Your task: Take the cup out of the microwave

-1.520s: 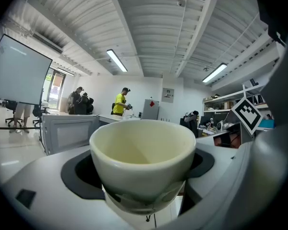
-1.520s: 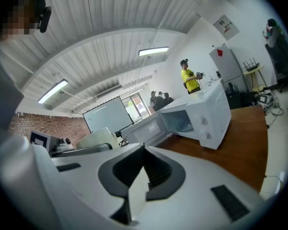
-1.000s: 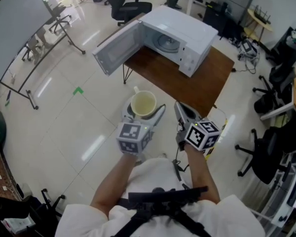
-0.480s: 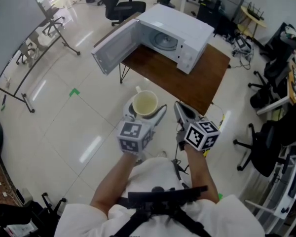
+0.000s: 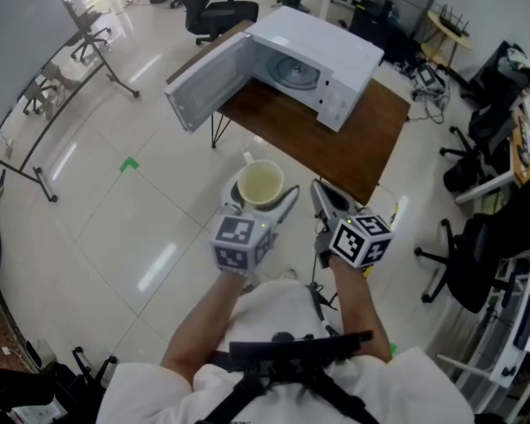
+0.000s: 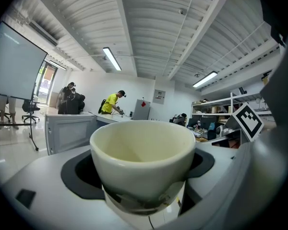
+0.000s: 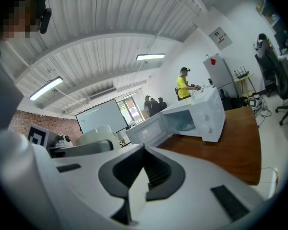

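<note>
A cream cup (image 5: 259, 184) with an empty inside sits upright between the jaws of my left gripper (image 5: 258, 203), which is shut on it; in the left gripper view the cup (image 6: 143, 157) fills the middle. The handle points away from me. My right gripper (image 5: 327, 203) hangs beside it with its jaws shut and nothing in them (image 7: 134, 186). The white microwave (image 5: 322, 60) stands on the brown table (image 5: 336, 144) ahead, its door (image 5: 208, 82) swung wide open to the left and its cavity with the glass turntable bare.
Office chairs (image 5: 464, 263) stand at the right of the table and more at the back. A whiteboard on a wheeled stand (image 5: 35, 78) is at the left. A green tape mark (image 5: 129, 163) lies on the glossy floor.
The view has shifted slightly; the microwave and table sit a little higher in the frame. Both grippers and the cup keep the same pose.
</note>
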`<state>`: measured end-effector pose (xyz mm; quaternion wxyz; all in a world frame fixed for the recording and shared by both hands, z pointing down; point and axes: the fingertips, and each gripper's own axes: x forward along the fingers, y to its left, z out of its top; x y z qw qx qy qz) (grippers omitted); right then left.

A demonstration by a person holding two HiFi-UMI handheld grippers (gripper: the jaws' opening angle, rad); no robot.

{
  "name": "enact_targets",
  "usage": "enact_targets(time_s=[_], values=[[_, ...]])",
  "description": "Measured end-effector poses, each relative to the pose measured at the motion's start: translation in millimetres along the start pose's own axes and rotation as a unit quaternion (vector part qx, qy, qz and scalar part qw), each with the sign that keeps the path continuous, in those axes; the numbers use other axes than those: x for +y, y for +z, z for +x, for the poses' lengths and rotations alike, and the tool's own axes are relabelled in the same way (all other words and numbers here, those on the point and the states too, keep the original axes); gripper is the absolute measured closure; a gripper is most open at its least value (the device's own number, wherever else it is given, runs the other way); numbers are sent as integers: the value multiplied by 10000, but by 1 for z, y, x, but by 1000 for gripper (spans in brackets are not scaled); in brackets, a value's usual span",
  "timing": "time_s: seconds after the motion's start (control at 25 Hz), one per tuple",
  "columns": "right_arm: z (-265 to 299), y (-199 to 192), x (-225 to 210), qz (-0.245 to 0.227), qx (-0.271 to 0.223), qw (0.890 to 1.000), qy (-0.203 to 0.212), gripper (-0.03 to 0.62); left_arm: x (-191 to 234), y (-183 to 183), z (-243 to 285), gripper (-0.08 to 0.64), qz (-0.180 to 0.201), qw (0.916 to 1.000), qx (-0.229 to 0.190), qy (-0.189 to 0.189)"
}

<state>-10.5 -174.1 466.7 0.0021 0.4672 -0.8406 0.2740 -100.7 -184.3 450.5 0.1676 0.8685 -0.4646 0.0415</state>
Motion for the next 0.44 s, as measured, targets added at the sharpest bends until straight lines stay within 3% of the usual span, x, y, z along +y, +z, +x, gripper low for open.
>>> enact_targets(time_s=[0.44], values=[[5, 1, 10, -27, -15, 10000, 29, 591, 7, 3, -3, 101, 17, 10000, -33, -33]])
